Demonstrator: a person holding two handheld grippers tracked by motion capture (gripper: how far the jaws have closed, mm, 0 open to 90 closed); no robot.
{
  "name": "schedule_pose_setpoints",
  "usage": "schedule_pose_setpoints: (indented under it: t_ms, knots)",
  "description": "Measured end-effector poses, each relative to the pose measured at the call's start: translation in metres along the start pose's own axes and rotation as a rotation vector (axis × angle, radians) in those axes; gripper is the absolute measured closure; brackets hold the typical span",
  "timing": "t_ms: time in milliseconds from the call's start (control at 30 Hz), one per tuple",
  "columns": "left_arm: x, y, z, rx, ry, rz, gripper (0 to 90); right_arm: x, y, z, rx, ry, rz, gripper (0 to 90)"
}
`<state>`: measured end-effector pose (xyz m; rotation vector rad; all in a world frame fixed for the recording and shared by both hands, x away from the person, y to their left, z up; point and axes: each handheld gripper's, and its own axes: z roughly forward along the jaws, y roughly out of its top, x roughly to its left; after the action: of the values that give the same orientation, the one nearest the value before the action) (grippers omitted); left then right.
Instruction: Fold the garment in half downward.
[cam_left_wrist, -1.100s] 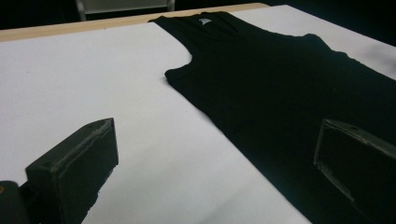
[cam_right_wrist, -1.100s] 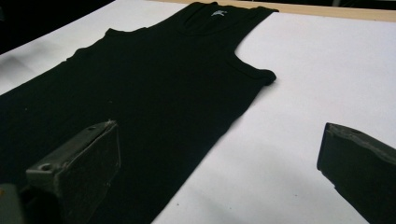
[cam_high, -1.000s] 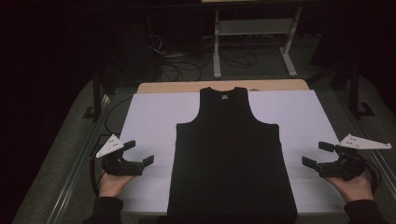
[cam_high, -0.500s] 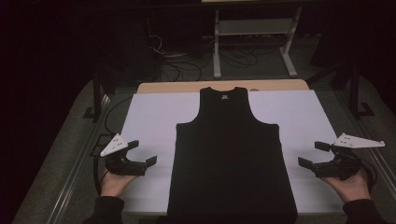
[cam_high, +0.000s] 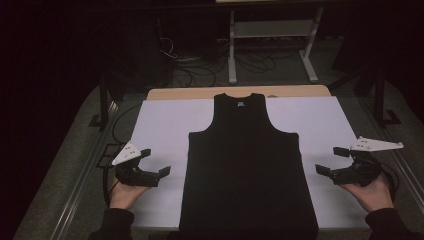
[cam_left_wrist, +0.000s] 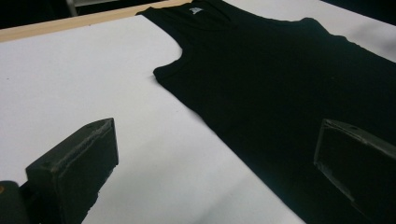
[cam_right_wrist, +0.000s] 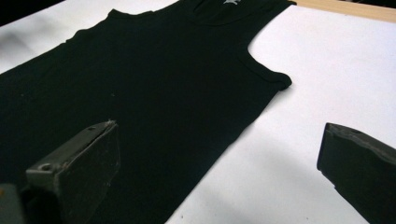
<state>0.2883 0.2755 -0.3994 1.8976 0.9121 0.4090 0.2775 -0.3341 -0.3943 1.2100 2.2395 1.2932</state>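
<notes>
A black tank top (cam_high: 248, 165) is laid flat, neck away from the person, down the middle of a white sheet (cam_high: 160, 125) on the table, flanked by the left gripper (cam_high: 157, 162) and right gripper (cam_high: 327, 161). Both are held wide open and empty, just outside the side edges. The approach is judged to be in hand; next, each side edge must be pinched.

The table (cam_high: 160, 120) is seen from above and in front by the high view, looking forward and down. The black tank top (cam_high: 247, 170) is viewed low and close from opposite sides by both gripper views, so its armholes and neckline are shared.
</notes>
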Motion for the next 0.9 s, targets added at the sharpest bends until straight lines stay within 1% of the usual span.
schedule_pose_setpoints:
  t_ms: [233,300,433,567,700,900]
  knots:
    - [0.005,0.012,-0.002,-0.002,0.018,0.015,0.0,-0.001,0.009,0.002,0.020,0.008,-0.017,0.0]
    - [0.006,0.014,-0.002,0.001,0.017,0.015,0.0,-0.002,0.013,0.002,0.023,0.013,-0.015,0.0]
    - [0.008,0.019,0.001,0.027,0.010,0.030,0.0,-0.004,0.021,0.002,0.028,0.012,-0.027,0.0]
    - [0.011,0.025,0.002,0.029,0.012,0.036,0.0,-0.005,0.030,0.001,0.026,0.016,-0.036,0.0]
    - [0.015,0.031,0.003,0.046,0.007,0.042,0.0,-0.006,0.037,0.000,0.025,0.018,-0.048,0.0]
    - [0.022,0.040,0.006,0.062,0.002,0.033,0.0,-0.009,0.047,0.001,0.031,0.023,-0.048,0.0]
